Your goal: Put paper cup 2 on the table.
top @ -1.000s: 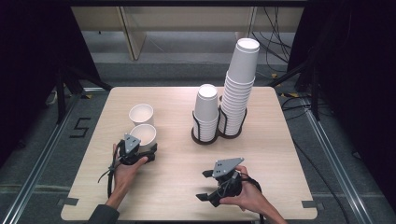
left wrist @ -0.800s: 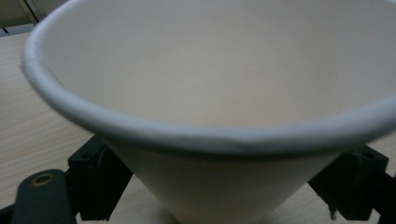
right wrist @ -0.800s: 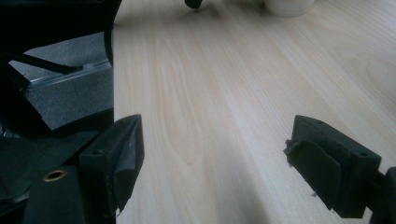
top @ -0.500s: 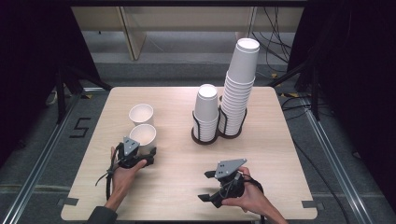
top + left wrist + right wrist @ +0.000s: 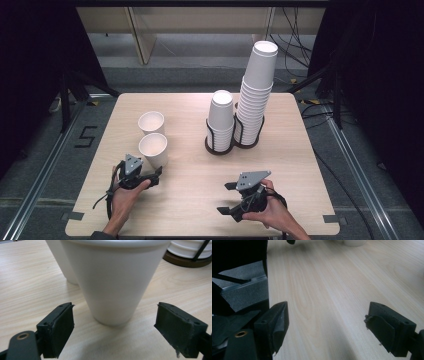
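I see a pale wooden table (image 5: 200, 165) with rounded corners. Two loose white cups stand upright on its left half, the near cup (image 5: 153, 149) just in front of the far cup (image 5: 151, 122). Right of centre sits a dark wire cup holder (image 5: 220, 145), carrying a short cup stack (image 5: 221, 117) and, beside it, a much taller stack (image 5: 256, 95).

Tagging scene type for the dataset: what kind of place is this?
Likely a lab data-collection rig, not a kitchen or café: a bare wooden table ringed by black curtains, loose cables on the grey floor, and a taped "5" floor marking beside it.
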Available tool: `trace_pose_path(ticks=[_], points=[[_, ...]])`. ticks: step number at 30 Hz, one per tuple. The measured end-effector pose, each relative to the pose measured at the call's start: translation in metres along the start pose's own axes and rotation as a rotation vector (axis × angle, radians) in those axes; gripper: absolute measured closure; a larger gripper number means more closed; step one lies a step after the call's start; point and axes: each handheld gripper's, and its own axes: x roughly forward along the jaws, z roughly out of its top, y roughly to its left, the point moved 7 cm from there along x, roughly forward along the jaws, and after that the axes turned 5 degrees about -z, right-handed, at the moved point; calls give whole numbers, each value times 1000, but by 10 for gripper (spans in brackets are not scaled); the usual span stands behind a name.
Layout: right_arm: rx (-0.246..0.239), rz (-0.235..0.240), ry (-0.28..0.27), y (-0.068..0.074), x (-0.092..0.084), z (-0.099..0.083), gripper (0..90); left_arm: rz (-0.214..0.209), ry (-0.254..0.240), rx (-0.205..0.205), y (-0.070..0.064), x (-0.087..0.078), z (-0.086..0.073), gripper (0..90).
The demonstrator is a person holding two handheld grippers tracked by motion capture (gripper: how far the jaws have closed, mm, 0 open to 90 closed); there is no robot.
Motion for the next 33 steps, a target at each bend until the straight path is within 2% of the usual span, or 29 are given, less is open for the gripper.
trace_pose_path(ticks=[7,9,11,13,16,19,21,23,24,27,30,33], points=[[18,-19,-12,-3,-5,-1,190,-41,-27,-18,-10,-19,-6,146],[15,-28,-19,-5,-6,-2,190,-60,-34,-11,-15,-24,-7,146],[38,-36,-16,-5,-7,-4,189,-77,-40,-8,-21,-28,-7,146],[34,-34,-23,-6,-8,-4,189,-100,-44,-2,-29,-31,-9,146],[57,-37,-18,-6,-10,-6,188,-129,-49,16,-41,-36,-11,146],[45,-37,-26,-7,-11,-7,187,-167,-57,26,-54,-39,-16,146],[70,-36,-27,-6,-12,-8,184,-187,-53,31,-62,-41,-19,146],[71,-34,-25,-5,-14,-10,184,-212,-57,39,-70,-43,-22,146],[72,-31,-26,-5,-14,-11,182,-212,-48,49,-72,-45,-24,146],[72,-40,-29,-5,-15,-14,175,-240,-62,55,-81,-49,-25,146],[78,-34,-20,-3,-15,-16,170,-255,-67,55,-87,-53,-27,146],[74,-43,-28,-2,-16,-17,167,-267,-65,72,-92,-57,-32,146]])
